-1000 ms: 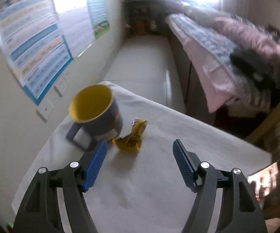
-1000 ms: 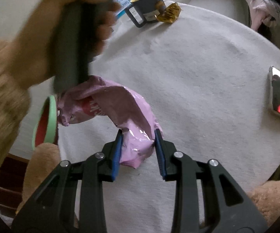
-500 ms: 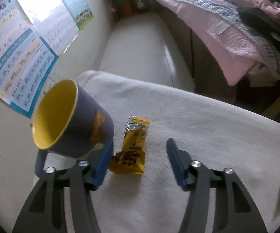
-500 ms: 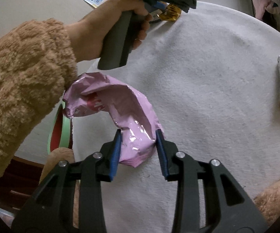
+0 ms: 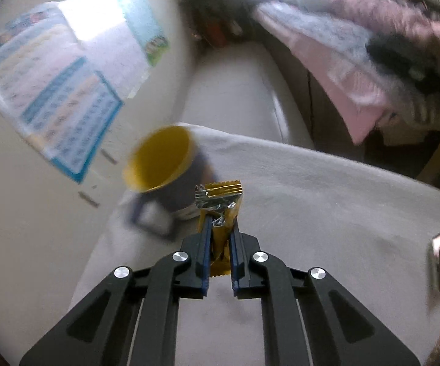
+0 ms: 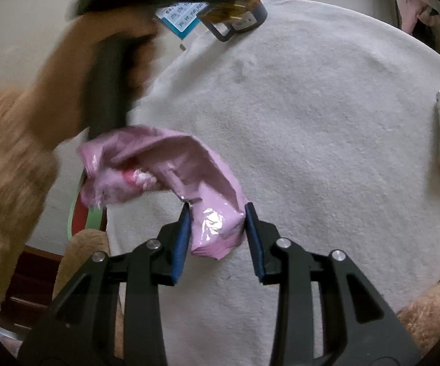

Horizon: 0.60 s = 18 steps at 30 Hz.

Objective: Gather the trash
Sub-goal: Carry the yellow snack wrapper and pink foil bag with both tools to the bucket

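Change: half a second ago our left claw (image 5: pixel 220 231) stood open around the yellow wrapper (image 5: pixel 221 213); now we have it pinched shut on it.
Left claw: wrapper's long axis runs along the fingers, crimped end pointing ahead, mug (image 5: pixel 171 170) just ahead-left.
Right claw (image 6: pixel 216 222): we clamp the pink bag (image 6: pixel 171 170), which trails ahead-left over the table (image 6: pixel 326 122).
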Each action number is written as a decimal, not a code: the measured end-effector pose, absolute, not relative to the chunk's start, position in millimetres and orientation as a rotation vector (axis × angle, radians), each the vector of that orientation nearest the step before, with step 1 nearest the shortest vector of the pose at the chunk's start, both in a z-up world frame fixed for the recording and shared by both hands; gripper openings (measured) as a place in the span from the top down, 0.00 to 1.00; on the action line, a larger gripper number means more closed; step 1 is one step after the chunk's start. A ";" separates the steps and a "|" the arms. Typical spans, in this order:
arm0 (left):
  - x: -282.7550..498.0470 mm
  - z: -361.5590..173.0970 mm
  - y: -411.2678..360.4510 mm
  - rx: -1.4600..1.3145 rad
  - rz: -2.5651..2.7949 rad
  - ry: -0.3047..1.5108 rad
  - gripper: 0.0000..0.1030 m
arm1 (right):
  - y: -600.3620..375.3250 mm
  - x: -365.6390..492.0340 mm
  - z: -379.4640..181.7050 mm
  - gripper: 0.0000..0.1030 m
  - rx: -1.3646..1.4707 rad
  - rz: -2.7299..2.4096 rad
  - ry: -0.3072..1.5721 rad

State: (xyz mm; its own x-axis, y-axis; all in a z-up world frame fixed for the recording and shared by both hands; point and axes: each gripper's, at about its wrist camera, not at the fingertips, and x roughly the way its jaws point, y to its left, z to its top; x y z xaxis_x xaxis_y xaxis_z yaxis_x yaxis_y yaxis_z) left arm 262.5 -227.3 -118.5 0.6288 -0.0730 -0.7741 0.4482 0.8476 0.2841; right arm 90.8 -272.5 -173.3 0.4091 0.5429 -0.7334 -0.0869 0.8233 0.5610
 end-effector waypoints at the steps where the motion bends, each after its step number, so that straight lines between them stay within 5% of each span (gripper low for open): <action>1: 252.0 -106.8 -211.3 0.444 -0.292 0.831 0.93 | -271.4 90.6 -172.4 0.67 0.479 0.413 1.084; 8: 174.6 -75.0 -99.6 0.222 -0.156 0.840 0.93 | -252.2 86.7 -162.0 0.67 0.358 0.387 1.071; 18: 66.6 -148.9 -32.6 0.075 -0.050 1.095 0.92 | -239.2 73.0 -148.6 0.62 0.110 0.265 1.038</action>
